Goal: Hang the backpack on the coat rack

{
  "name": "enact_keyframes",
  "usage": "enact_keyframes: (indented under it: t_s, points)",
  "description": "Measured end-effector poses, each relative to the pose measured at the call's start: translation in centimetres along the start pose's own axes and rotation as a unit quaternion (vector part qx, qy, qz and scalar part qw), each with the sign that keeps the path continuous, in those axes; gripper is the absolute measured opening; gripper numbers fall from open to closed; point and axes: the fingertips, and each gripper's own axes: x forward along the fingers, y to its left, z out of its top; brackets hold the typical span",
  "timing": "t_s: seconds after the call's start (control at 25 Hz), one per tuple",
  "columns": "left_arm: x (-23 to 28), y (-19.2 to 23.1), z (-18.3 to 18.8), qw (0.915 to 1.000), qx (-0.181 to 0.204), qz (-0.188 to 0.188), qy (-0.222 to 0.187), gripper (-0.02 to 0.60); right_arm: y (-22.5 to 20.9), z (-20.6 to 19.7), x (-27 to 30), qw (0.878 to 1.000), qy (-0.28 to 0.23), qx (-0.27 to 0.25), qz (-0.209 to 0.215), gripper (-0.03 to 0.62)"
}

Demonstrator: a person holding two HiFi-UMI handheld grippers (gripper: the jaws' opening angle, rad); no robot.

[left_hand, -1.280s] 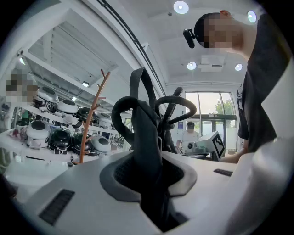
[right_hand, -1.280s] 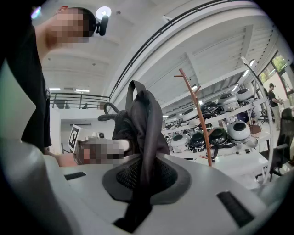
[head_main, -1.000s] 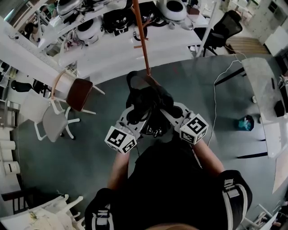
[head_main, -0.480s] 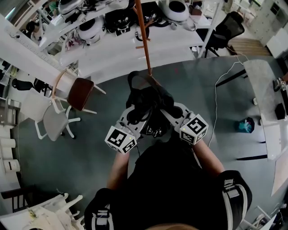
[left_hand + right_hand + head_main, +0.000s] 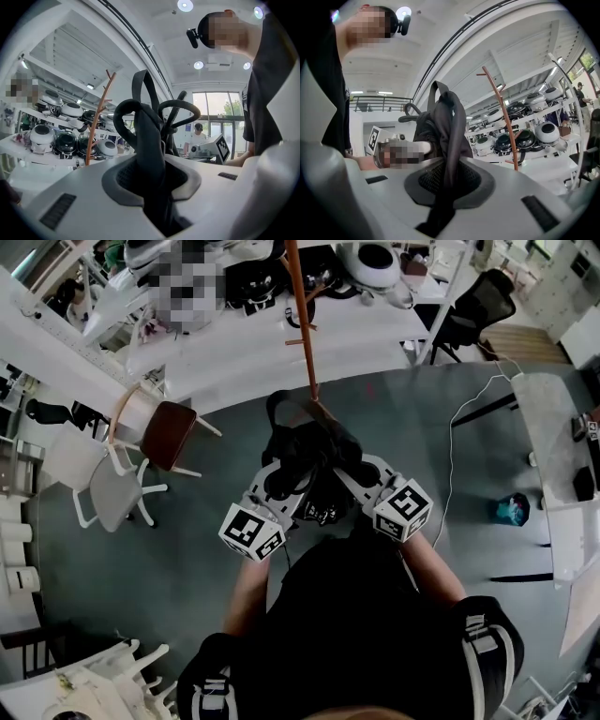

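Observation:
The black backpack (image 5: 309, 460) hangs in the air between both grippers, in front of the person's chest. My left gripper (image 5: 281, 486) is shut on one of its padded straps (image 5: 149, 140), which rises from between the jaws. My right gripper (image 5: 349, 474) is shut on a fold of the backpack's fabric (image 5: 452, 136). The coat rack (image 5: 300, 320), a thin orange-brown pole with short pegs, stands just beyond the backpack; it also shows as the coat rack (image 5: 96, 126) at the left of the strap and the coat rack (image 5: 504, 117) at the right of the fabric.
White tables (image 5: 281, 343) with rows of round helmet-like devices (image 5: 375, 259) stand behind the rack. A brown chair (image 5: 164, 435) and a white chair (image 5: 108, 493) are at the left. A cable (image 5: 455, 456) and a teal bag (image 5: 511, 500) lie on the grey floor at right.
The whole scene has slid slightly: the rack and tables sit a touch nearer and lower in the head view. Both grippers keep the same hold on the backpack.

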Motion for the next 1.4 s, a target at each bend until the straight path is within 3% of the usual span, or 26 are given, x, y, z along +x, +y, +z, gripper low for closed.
enact_keyframes:
  t_s: [1.4]
  points:
    - [13.4, 5.5, 2.4, 0.9972, -0.001, 0.074, 0.009, 0.107, -14.4, 4.5, 2.4, 0.997, 0.016, 0.034, 0.069, 0.052]
